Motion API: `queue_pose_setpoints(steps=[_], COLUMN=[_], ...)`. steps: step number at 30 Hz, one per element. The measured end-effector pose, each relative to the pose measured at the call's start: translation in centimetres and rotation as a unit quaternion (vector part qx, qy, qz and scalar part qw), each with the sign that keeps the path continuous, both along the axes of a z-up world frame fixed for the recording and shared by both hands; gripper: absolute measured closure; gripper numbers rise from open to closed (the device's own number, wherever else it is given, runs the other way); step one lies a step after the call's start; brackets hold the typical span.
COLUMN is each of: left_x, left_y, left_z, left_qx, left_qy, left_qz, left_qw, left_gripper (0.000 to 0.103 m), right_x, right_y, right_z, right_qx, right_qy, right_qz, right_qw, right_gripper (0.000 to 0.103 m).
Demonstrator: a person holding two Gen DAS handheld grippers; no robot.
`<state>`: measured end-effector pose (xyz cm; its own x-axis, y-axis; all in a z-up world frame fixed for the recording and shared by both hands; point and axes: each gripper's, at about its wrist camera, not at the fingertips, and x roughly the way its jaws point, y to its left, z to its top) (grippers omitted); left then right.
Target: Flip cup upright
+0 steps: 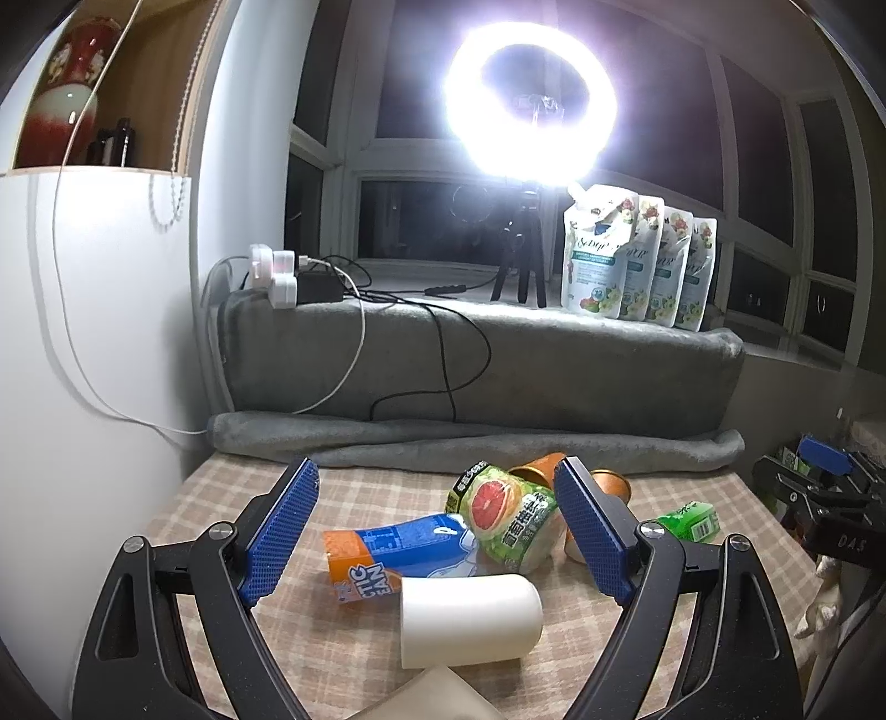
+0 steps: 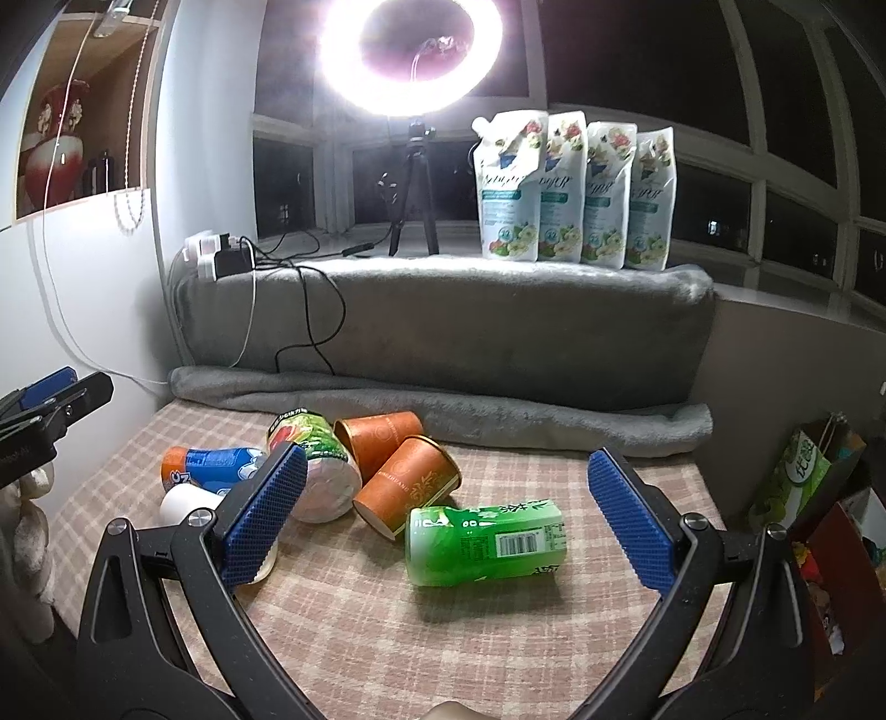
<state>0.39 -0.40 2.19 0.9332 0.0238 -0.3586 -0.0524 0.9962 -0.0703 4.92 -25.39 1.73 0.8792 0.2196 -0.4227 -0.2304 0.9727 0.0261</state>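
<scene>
behind the checked tablecloth (image 2: 343,609) a grey blanket (image 2: 443,332) covered a window ledge, where a ring light (image 2: 412,52) on a tripod glared beside four white refill pouches (image 2: 576,194), with dark window panes beyond. several cups lay tipped on their sides in a loose cluster on the cloth. the left gripper (image 1: 437,537) hung above the near part of the cluster with its blue pads spread wide and nothing between them; just below it lay a plain white cup (image 1: 470,617) on its side, touching a blue and orange cup (image 1: 398,554) behind it. a grapefruit-printed cup (image 1: 509,515) lay next to those, and two orange paper cups (image 2: 398,459) lay side by side beyond it, mouths toward the camera side. the right gripper (image 2: 443,515) was likewise spread wide and empty, framing a green cup (image 2: 487,545) that lay on its side with a barcode facing up, apart from both pads and just in front of the nearer orange cup. a power strip (image 1: 288,277) with trailing cables sat at the ledge's left end.
</scene>
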Motion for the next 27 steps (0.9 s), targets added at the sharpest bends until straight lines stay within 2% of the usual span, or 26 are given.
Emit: queue_pose_setpoints(steps=[6, 13, 18, 23, 27], left_x=[0.2, -0.5, -1.0, -1.4, -1.7], left_y=[0.7, 2.0, 3.2, 4.8, 6.1], left_z=[-0.7, -1.6, -2.6, -3.6, -4.0], left_qx=[0.002, 0.003, -0.004, -0.015, -0.025], left_qy=[0.013, 0.03, 0.053, 0.072, 0.078], left_qz=[0.003, 0.013, 0.018, 0.036, 0.051], left_qw=[0.9999, 0.9995, 0.9984, 0.9967, 0.9953], left_gripper=[0.016, 0.016, 0.016, 0.016, 0.016], right_x=[2.3, 7.3, 11.3, 15.0, 17.0], right_y=[1.0, 3.1, 6.4, 10.0, 13.5], right_z=[0.0, -1.0, -1.4, -2.1, -3.4], right_qx=[-0.008, 0.026, 0.01, -0.002, -0.043], right_qy=[0.04, 0.133, 0.188, 0.258, 0.305], right_qz=[0.036, 0.105, 0.156, 0.197, 0.217], right_qw=[0.999, 0.985, 0.97, 0.946, 0.926], right_gripper=[0.0, 0.0, 0.0, 0.001, 0.005])
